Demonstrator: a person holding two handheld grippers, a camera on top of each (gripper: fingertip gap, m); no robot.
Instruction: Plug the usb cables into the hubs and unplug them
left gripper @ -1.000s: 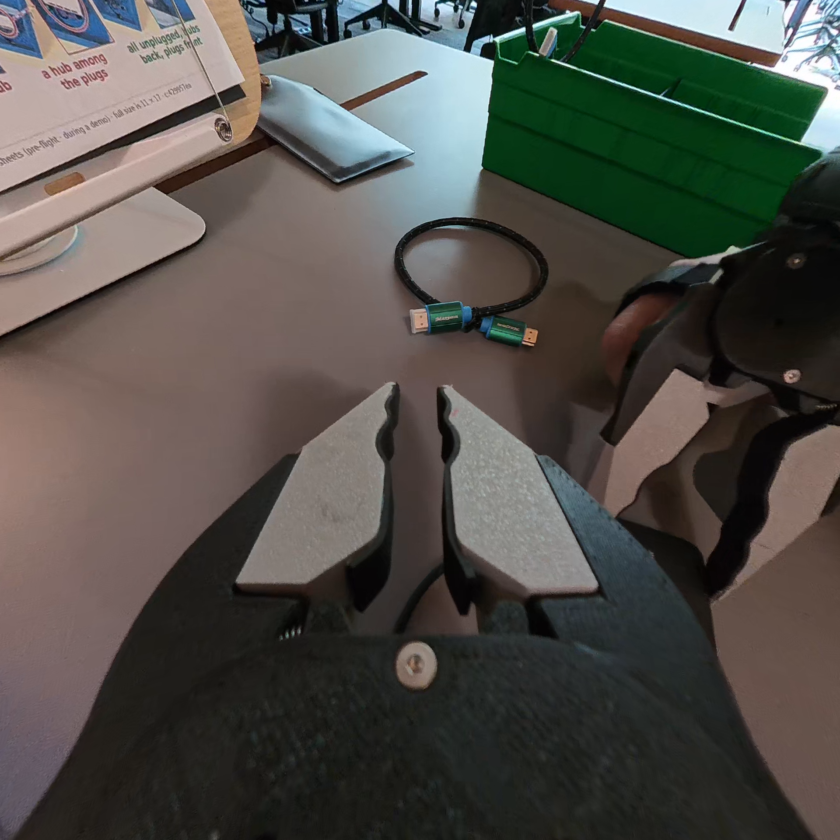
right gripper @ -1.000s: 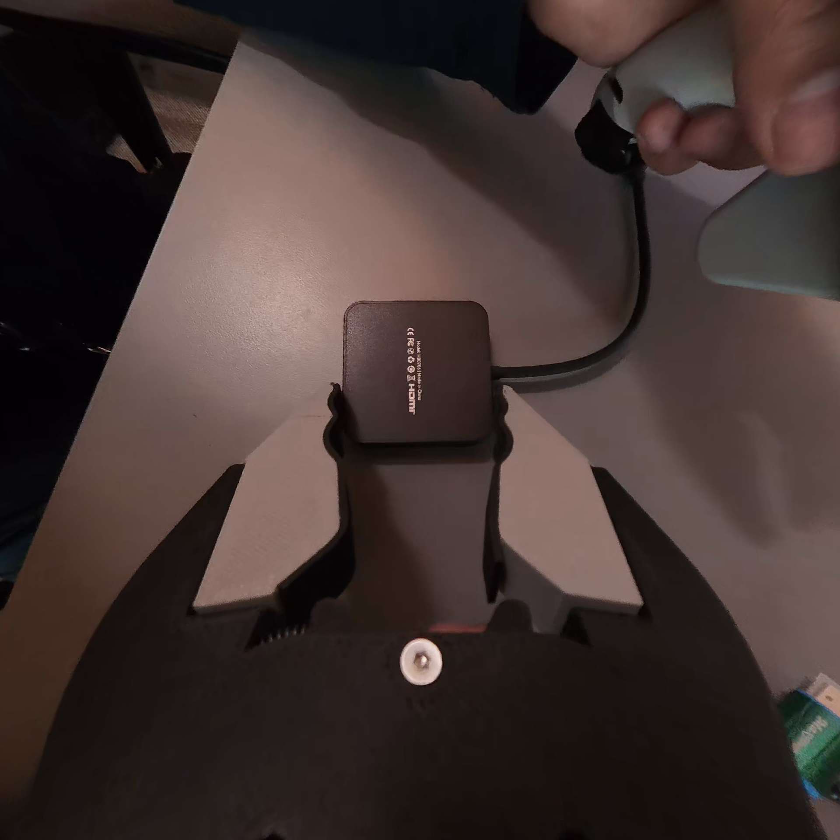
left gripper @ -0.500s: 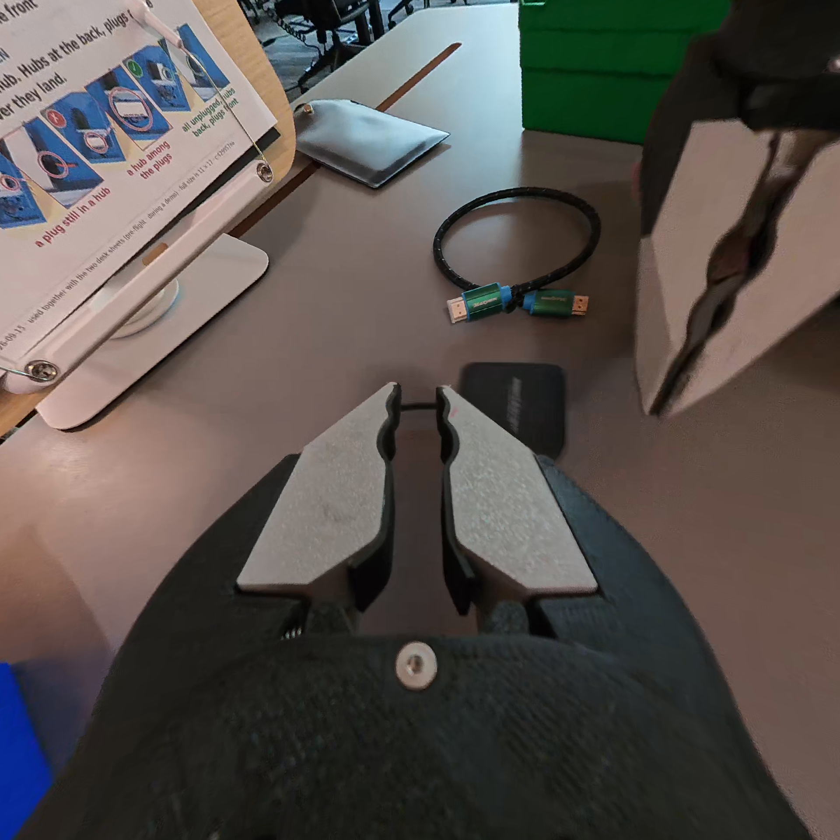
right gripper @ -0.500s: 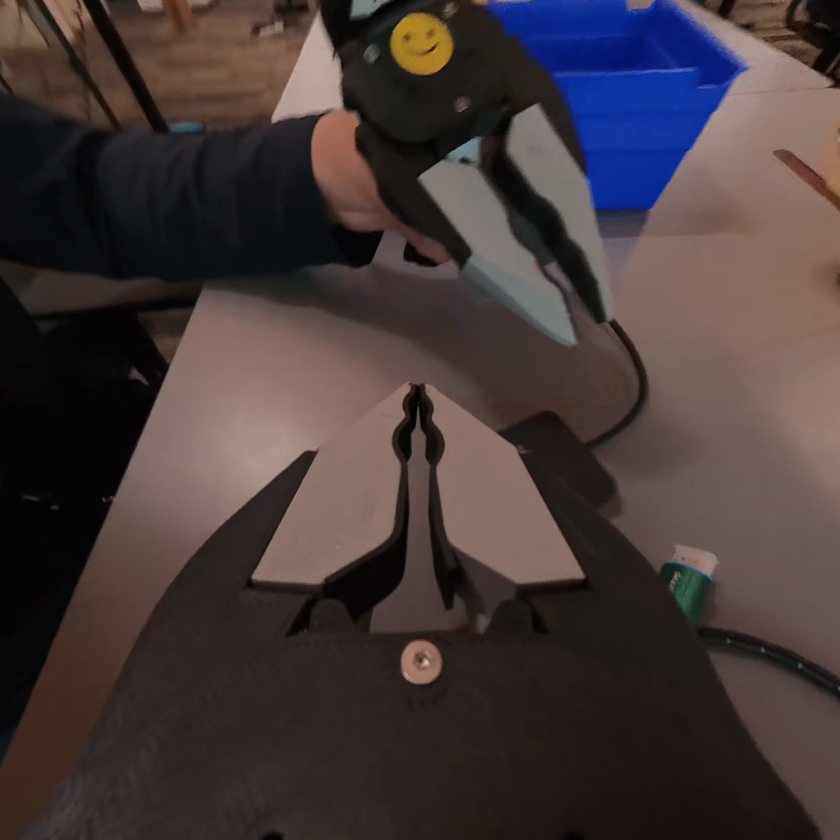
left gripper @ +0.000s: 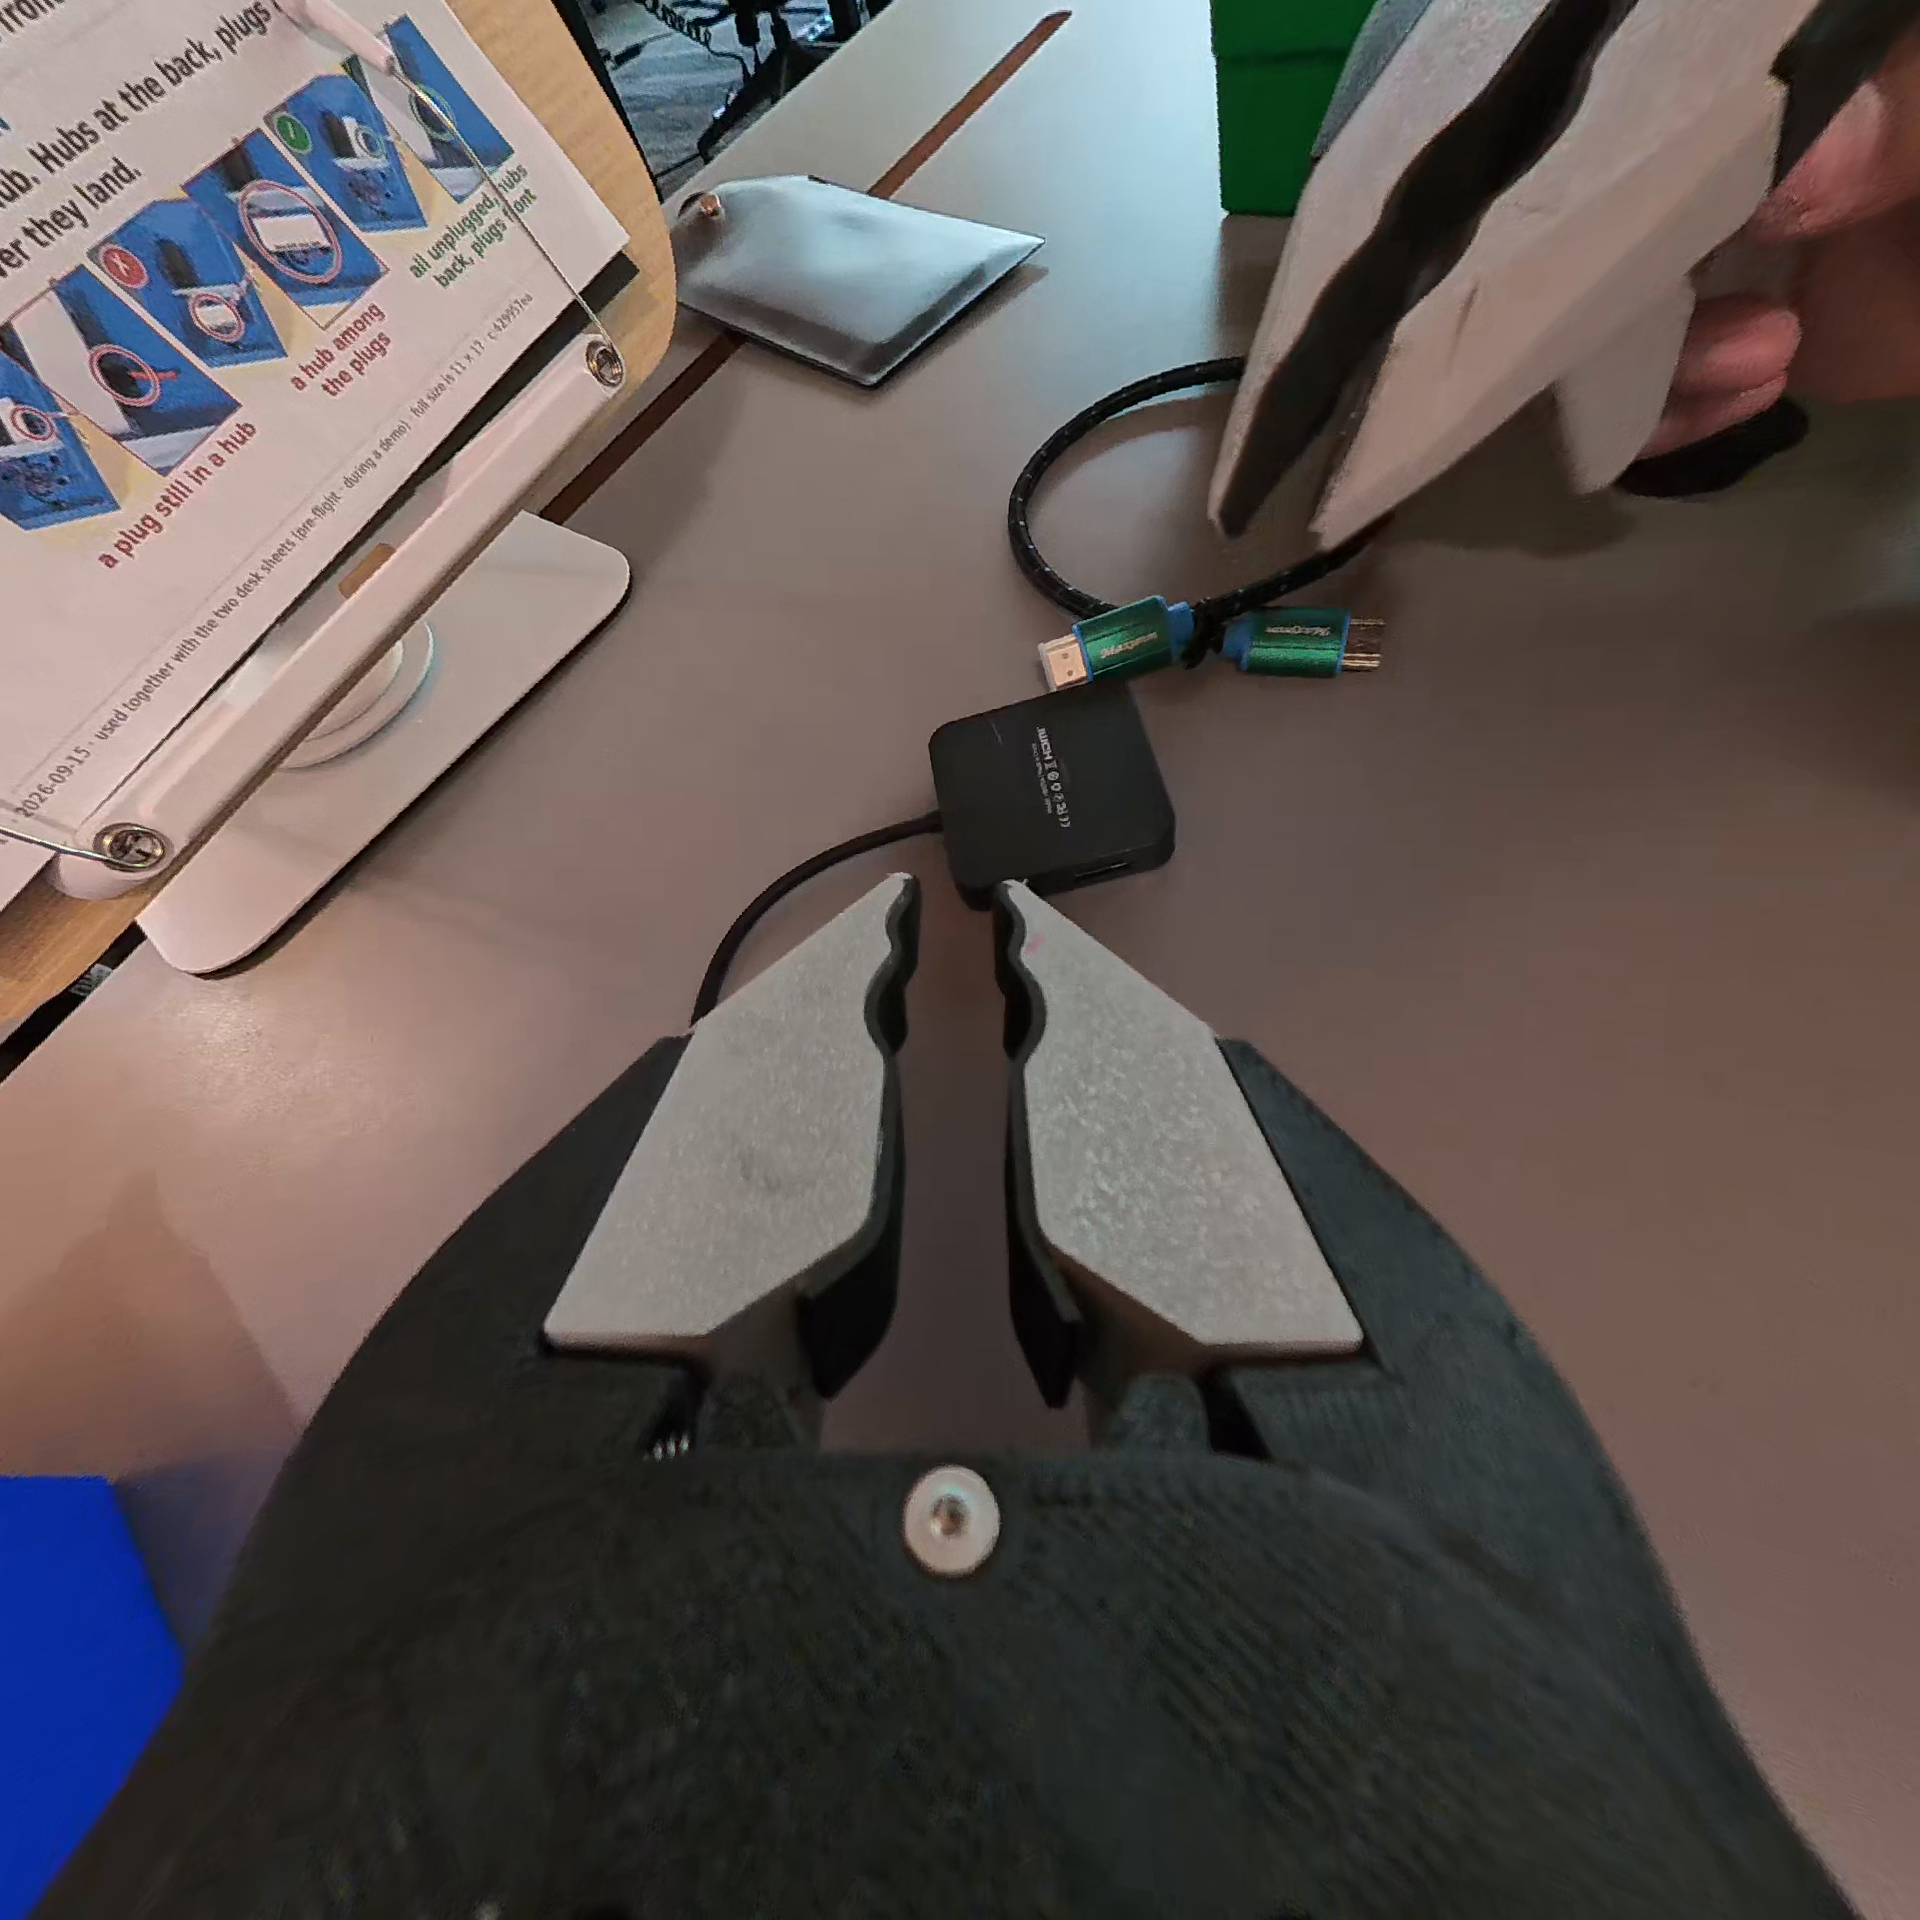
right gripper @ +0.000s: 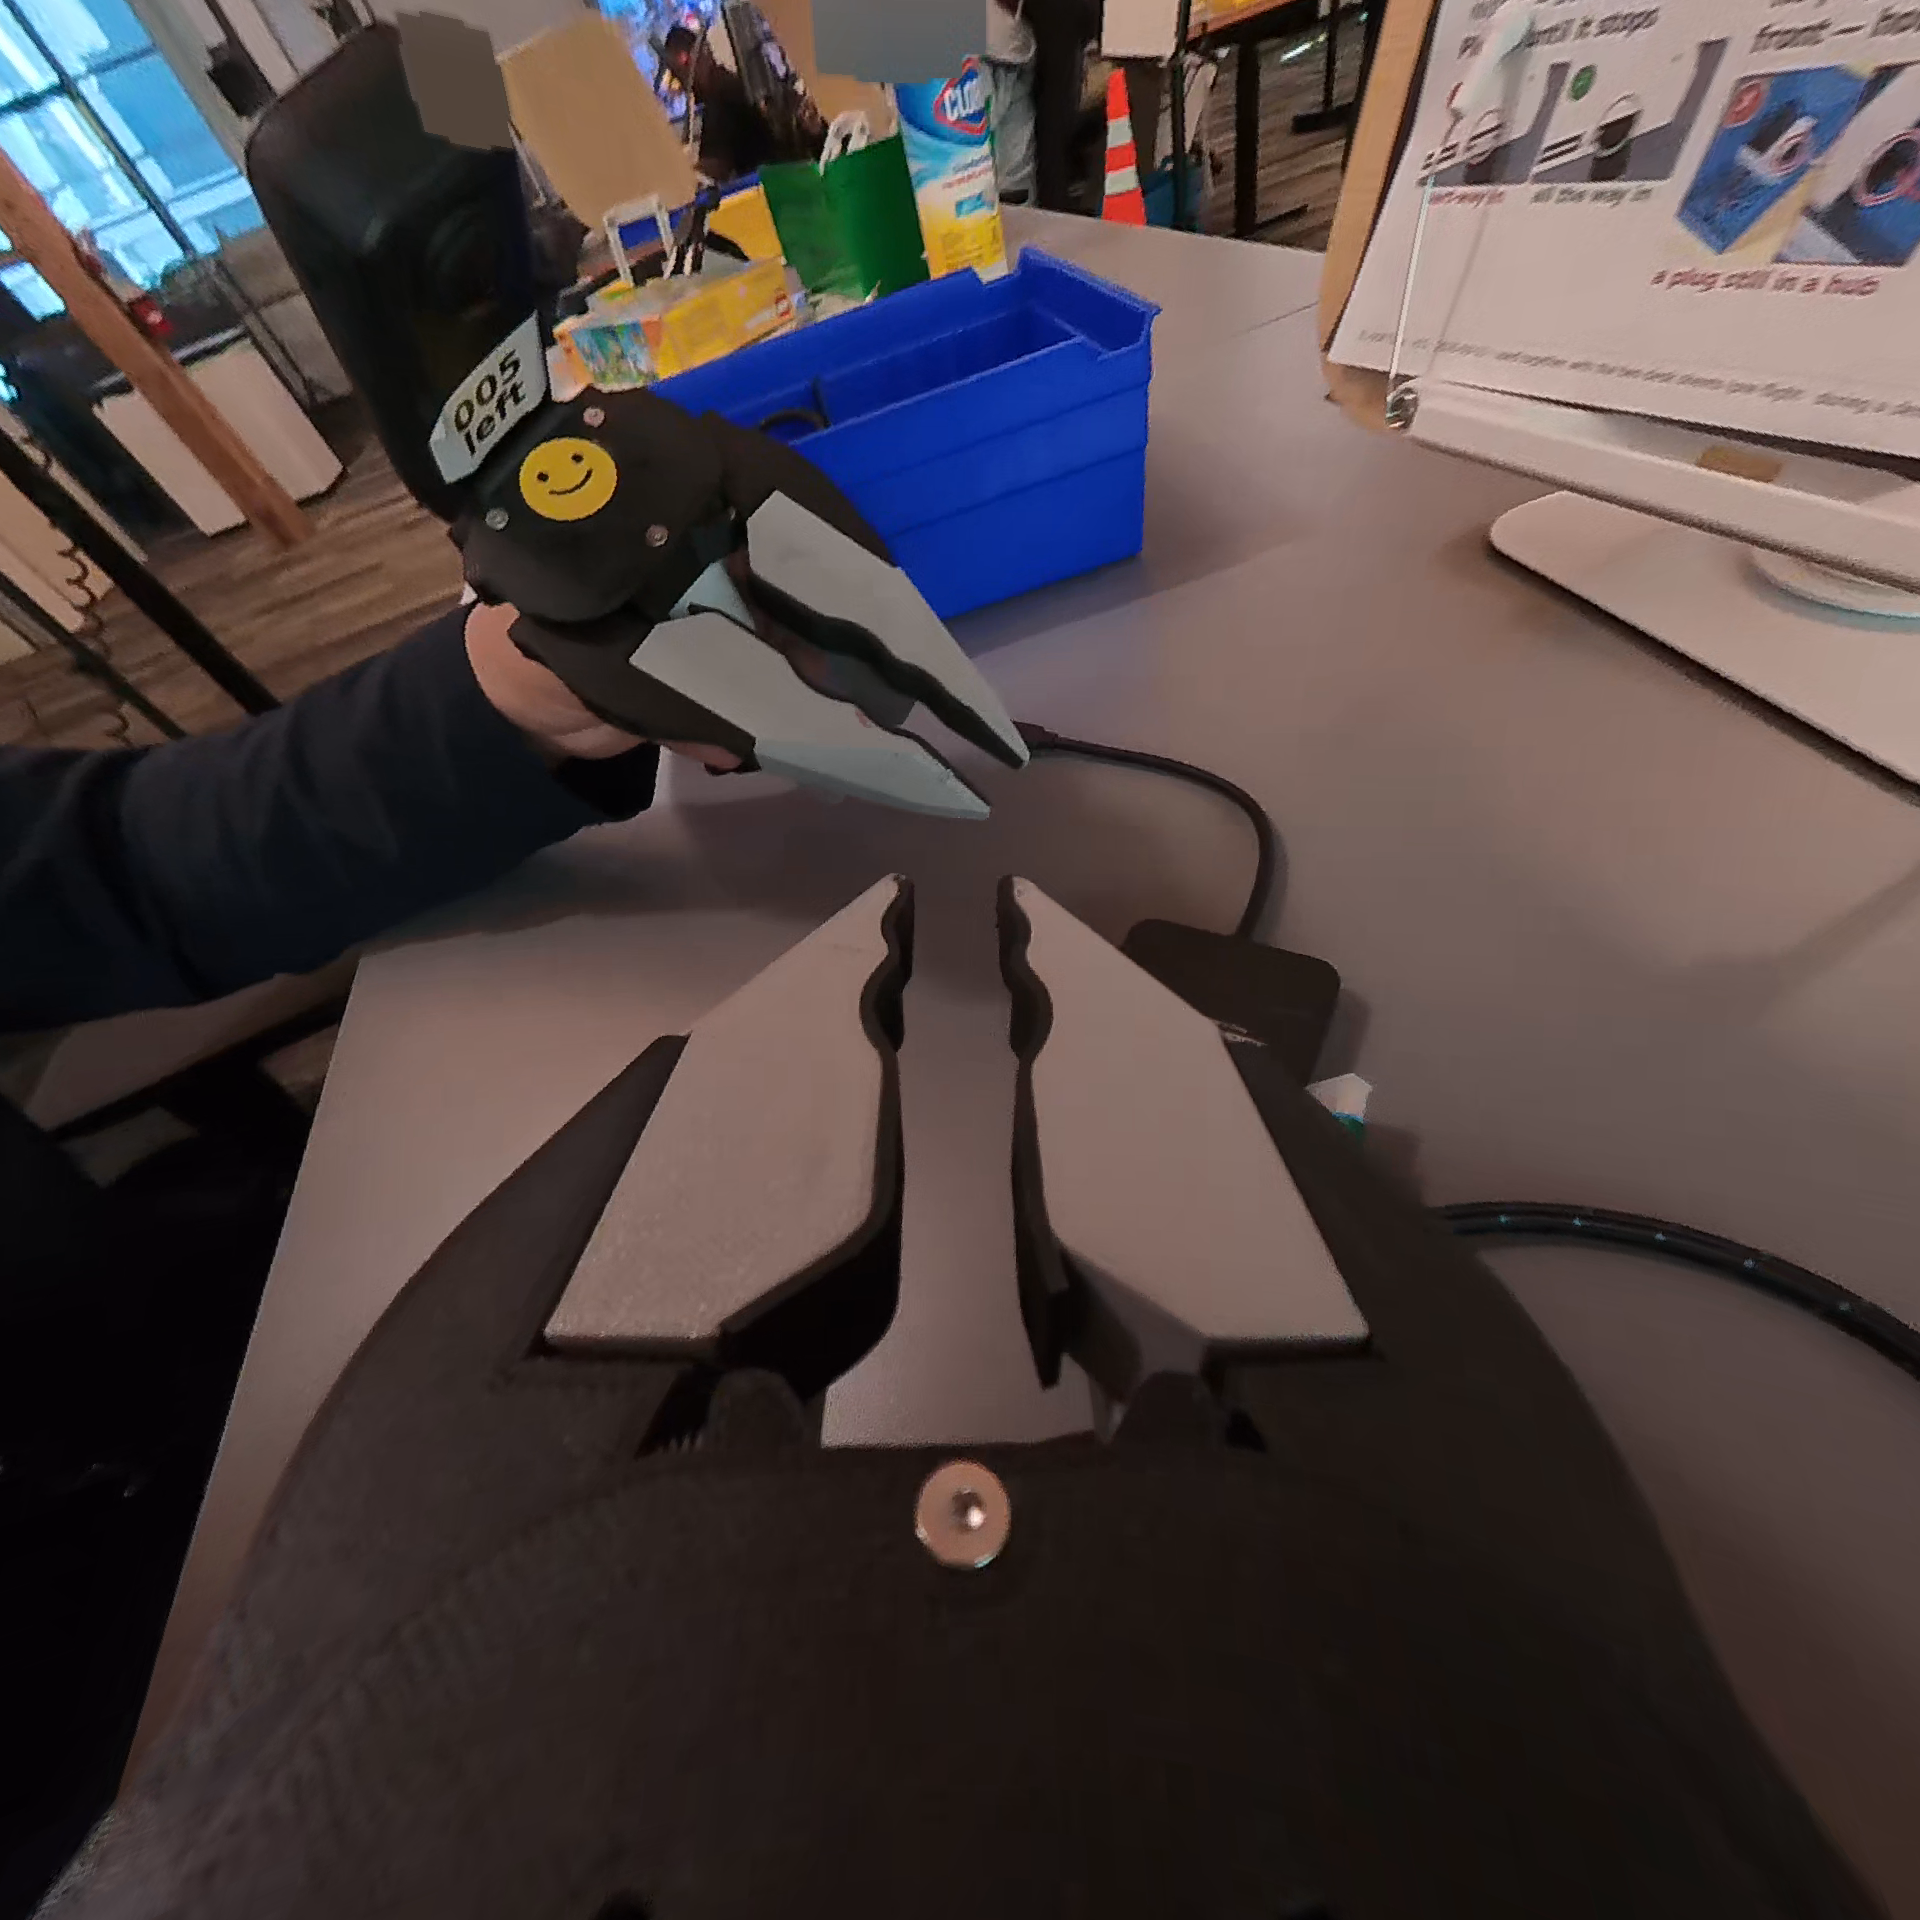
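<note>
Grey left gripper (left gripper: 954, 891) slightly parted, empty, we see one black hub (left gripper: 1051, 795) just beyond; right gripper (right gripper: 954, 891) likewise ajar, empty; one braided cable (left gripper: 1101, 582), two green plugs (left gripper: 1294, 641), one blue bin (right gripper: 966, 436)

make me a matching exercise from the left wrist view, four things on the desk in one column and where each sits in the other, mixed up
Things:
1. black hub
2. braided cable
3. grey pouch
4. blue bin

Places:
A. bottom left corner of the view
B. just beyond the left hand-held gripper fingertips
C. far side, beside the wooden board
D. coiled under the right hand-held gripper

Pairs: 1-B, 2-D, 3-C, 4-A
</note>
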